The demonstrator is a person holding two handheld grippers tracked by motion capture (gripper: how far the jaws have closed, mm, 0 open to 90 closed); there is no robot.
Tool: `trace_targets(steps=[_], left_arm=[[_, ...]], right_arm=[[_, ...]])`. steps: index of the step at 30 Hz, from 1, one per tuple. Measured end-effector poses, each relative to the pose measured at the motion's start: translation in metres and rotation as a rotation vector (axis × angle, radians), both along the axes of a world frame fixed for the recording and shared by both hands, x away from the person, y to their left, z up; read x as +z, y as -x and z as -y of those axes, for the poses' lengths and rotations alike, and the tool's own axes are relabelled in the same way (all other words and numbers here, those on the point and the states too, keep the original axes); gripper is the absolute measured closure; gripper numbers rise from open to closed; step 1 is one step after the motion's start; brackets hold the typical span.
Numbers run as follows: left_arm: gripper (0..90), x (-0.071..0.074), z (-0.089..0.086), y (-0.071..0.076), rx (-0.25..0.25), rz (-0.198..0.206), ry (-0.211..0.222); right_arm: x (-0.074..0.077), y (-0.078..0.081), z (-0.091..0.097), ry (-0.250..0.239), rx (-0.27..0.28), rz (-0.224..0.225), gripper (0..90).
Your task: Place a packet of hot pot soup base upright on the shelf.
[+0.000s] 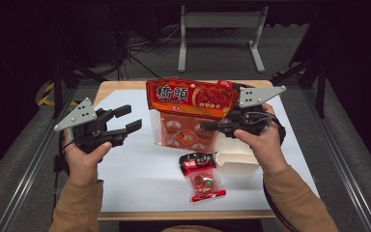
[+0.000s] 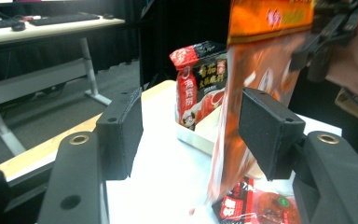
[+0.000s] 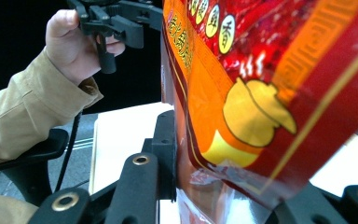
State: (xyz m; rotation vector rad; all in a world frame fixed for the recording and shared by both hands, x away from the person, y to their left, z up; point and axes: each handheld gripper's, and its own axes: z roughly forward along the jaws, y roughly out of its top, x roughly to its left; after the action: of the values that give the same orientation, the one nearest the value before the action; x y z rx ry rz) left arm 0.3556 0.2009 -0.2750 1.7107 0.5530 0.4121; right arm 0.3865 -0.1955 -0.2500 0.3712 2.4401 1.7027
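Both tongs sit in our hands above a table covered in white paper [image 1: 140, 169]; our left gripper [image 1: 125, 122] hangs over the left part of the paper with its jaws parted and nothing pressed between them; in the left gripper view its two black pads [image 2: 121, 135] stand apart, with the edge of a large orange bag [image 1: 188, 113] hanging just in front of the right-hand pad; we can't tell whether that pad brushes the bag. Our right gripper [image 1: 211, 126] is clamped on the right side of that bag and holds it upright, off the table; in the right gripper view the left pad [image 3: 167, 154] presses flat against the orange and red film [image 3: 261, 93].

Nearest us on the paper lies a small red snack packet [image 1: 202, 178]; just to its right, touching or nearly so, sits a shallow white box [image 1: 236, 162]; the hanging bag is directly behind the packet. In the left gripper view a red and black packet [image 2: 200, 81] stands upright in that box. Beyond the far edge, a grey metal stand [image 1: 220, 34] rests on the dark floor.
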Motion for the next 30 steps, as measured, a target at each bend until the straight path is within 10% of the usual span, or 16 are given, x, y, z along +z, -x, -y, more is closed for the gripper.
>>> trace_targets(steps=[30], left_arm=[[38.4,-0.022,-0.02,-0.019,0.062,-0.075,-0.039]], right_arm=[[0.023,0.0,0.063,0.036,-0.161,0.031,70.2]])
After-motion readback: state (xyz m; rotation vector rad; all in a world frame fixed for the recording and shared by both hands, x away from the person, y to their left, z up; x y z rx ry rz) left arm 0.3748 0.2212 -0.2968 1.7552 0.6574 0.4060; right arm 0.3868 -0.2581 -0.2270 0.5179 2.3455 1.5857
